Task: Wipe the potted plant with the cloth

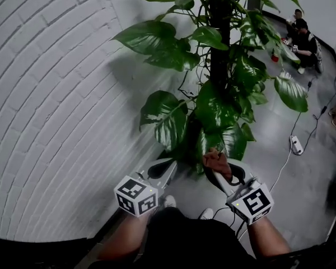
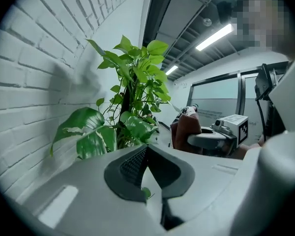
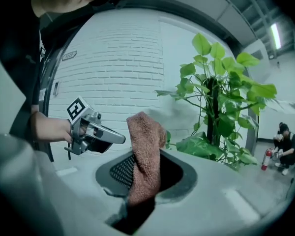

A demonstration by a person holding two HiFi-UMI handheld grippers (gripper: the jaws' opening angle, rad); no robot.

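Observation:
The potted plant [image 1: 218, 88] rises on a dark pole beside the white brick wall, its broad green leaves [image 1: 165, 116] spreading above both grippers. Its pot is hidden behind the low leaves. My right gripper [image 1: 214, 170] sits under the lowest leaves, shut on a brown cloth [image 1: 217, 160] that sticks up out of its jaws. In the right gripper view the cloth [image 3: 145, 151] stands folded between the pads, with the plant [image 3: 221, 107] to the right. My left gripper [image 1: 171, 167] is shut with nothing in it, a short way left of the cloth; its view faces the plant [image 2: 132, 107].
The brick wall [image 1: 50, 105] fills the left side. On the grey floor to the right lie a power strip [image 1: 295, 144] and its white cable. People [image 1: 302, 38] sit on the floor far back right, by a red canister [image 3: 266, 159]. My shoes [image 1: 206, 213] show below.

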